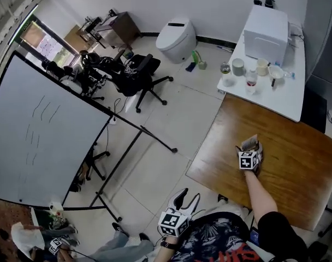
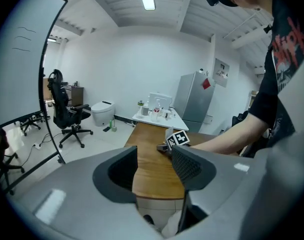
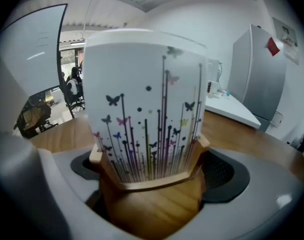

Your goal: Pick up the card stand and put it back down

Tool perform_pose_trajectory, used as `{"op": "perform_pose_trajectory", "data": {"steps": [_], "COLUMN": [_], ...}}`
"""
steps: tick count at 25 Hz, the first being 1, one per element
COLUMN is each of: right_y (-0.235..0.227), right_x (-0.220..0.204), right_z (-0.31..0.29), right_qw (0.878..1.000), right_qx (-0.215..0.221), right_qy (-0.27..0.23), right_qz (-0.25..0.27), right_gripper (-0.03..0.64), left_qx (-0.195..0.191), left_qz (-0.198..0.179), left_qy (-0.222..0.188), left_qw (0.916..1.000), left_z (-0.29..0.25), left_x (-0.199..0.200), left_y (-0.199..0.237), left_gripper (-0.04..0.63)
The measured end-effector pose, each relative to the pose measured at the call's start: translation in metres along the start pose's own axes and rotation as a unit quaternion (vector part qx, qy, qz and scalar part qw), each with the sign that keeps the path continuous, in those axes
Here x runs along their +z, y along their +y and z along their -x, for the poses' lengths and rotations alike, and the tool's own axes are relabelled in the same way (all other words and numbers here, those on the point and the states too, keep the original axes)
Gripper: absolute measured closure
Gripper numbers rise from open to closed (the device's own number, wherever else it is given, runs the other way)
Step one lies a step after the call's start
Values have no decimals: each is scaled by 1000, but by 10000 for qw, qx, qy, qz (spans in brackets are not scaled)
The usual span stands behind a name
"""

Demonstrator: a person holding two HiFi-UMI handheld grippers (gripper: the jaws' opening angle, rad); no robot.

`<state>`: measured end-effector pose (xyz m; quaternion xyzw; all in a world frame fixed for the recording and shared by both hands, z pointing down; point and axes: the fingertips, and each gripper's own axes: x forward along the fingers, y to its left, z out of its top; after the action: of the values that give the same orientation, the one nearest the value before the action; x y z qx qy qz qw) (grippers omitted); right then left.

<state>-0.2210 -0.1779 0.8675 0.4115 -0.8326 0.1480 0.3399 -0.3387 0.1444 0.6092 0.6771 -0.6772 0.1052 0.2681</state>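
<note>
Since the right gripper (image 1: 251, 149) has its fingers (image 3: 223, 172) clamped on the wooden base of the card stand (image 3: 153, 194), the coming move looks like a plain rise or descent over the brown surface (image 1: 286, 168). The stand's long axis runs from finger to finger, and its butterfly card (image 3: 147, 99) is upright at frame centre. The right gripper view hides the base's underside, so I cannot tell whether it touches. The head view places the stand at mid-right, well inside the surface's edge. The left gripper (image 2: 154, 166) hangs off the surface at that frame's bottom centre, well apart, fingers spread and empty.
</note>
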Motion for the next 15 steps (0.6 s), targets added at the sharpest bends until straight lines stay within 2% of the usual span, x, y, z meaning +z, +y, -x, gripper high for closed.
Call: {"op": "perform_pose_trajectory", "data": {"steps": [3,7,10,12,15], "right_y": [2,-7,-31,-49,-77], "right_x": [-3,-34,-72,-81,-83], "right_z": [13,85,181,252,334], "right_qw": [9985,9921,9723,9579,9590], "right_qx": [340,423,361,356,217], "right_qy": [168,-165,-581,-958,-1325], "right_qz": [-385,-1166,-2237,-2683,-2496], "right_gripper": [37,37,42,101,243], "left_qx": [-399,-1031,-1681,-2109,-2733], "left_qz": [-278,-503,-679,-870,-1146], "left_qy": [23,-52,102,267,487], "left_qw": [9988,9934,9834,9733,9538], "left_z": [-19,-51,-79,-98,-121], "left_x": [10,26,28,25,21], "left_y": [-22,-57,-96,-123,-166], "left_gripper": [379,380,380,380,382]}}
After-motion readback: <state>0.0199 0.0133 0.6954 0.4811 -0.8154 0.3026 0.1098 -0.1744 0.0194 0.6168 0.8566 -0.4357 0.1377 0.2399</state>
